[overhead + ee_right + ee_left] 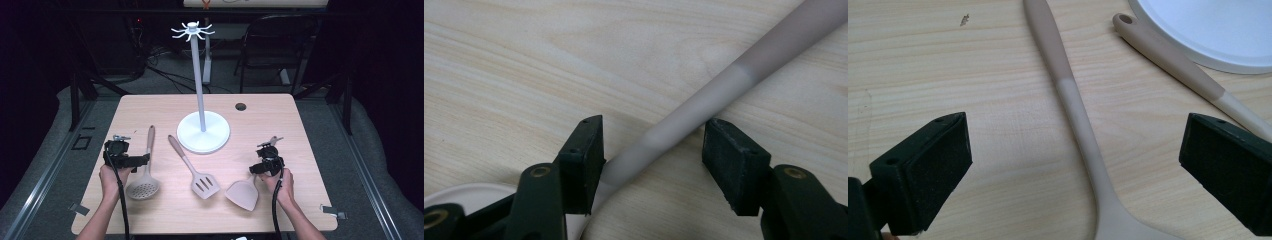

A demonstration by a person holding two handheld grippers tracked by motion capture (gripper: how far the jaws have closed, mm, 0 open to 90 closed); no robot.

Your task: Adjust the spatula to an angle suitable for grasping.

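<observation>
Three beige utensils lie in a row on the wooden table in front of a white hook stand. My left gripper hovers open over the handle of the skimmer; in the left gripper view its jaws stand wide on either side of that handle. The slotted turner lies in the middle, its handle end near the stand's base. My right gripper straddles the solid spatula. Its handle runs slantwise between the half-open jaws, flat on the table.
The stand's pole rises tall at the table's middle, with hooks on top. A round cable hole sits at the back right. A dark chair and cables are on the floor beyond the table.
</observation>
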